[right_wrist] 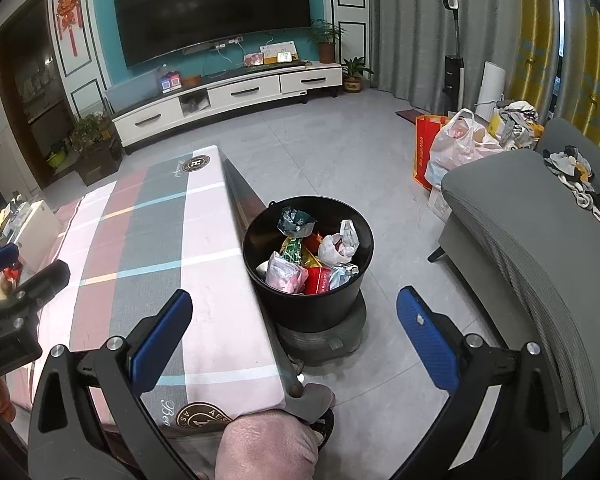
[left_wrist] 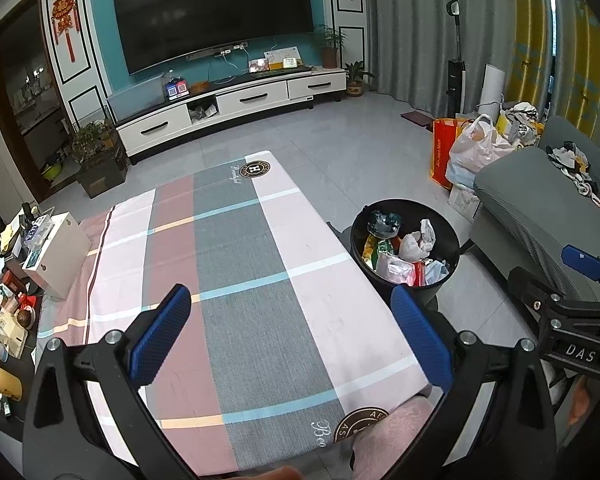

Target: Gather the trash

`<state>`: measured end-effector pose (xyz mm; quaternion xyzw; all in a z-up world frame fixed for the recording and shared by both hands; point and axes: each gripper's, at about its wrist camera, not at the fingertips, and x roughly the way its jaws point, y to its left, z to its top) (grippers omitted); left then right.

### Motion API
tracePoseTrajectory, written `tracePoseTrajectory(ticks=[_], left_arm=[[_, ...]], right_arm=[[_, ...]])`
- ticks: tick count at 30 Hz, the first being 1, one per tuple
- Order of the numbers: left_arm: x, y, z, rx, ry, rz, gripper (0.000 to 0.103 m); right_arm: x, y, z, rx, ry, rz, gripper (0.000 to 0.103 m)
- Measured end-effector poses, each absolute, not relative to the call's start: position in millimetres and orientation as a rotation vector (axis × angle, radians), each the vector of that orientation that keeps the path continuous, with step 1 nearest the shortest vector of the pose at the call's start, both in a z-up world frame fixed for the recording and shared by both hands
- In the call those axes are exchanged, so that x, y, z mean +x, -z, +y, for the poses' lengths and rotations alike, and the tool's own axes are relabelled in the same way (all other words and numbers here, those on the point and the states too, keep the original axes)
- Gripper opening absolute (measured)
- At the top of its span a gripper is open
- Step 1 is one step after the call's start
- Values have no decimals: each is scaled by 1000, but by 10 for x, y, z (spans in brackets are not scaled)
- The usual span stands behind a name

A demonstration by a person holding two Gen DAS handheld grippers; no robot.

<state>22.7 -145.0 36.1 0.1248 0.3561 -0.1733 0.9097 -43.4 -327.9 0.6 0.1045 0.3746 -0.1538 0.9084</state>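
A black bin (right_wrist: 308, 264) heaped with wrappers (right_wrist: 300, 268) sits between the spread, empty right tongs (right_wrist: 296, 336), beside the table edge (right_wrist: 256, 292); left tongs (left_wrist: 292, 336) gape empty over the tablecloth (left_wrist: 240, 280).

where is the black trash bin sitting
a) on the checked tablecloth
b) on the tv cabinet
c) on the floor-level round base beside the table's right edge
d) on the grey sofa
c: the black trash bin, full of wrappers, stands on a low round base on the tiled floor, right next to the edge of the table and apart from the grey sofa.
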Motion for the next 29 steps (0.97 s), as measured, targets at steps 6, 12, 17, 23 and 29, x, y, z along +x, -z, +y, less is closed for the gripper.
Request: tracePoseTrajectory(ticks=[6,12,17,23,29], left_arm=[[224,-358,-1452,260,360,734,100],[223,-368,-1456,261,352,728,100],[220,-379,-1466,264,352,724,100],[218,-374,-1466,265,352,729,100],[209,-368,-1460,263,350,730,100]], right_arm=[[-450,-6,-3269,211,324,768,100],[-468,-16,-3260,215,322,767,100],[-472,-35,-3255,217,320,765,100],[-474,-33,-3257,217,319,765,100],[-460,-54,-3245,219,314,765,100]])
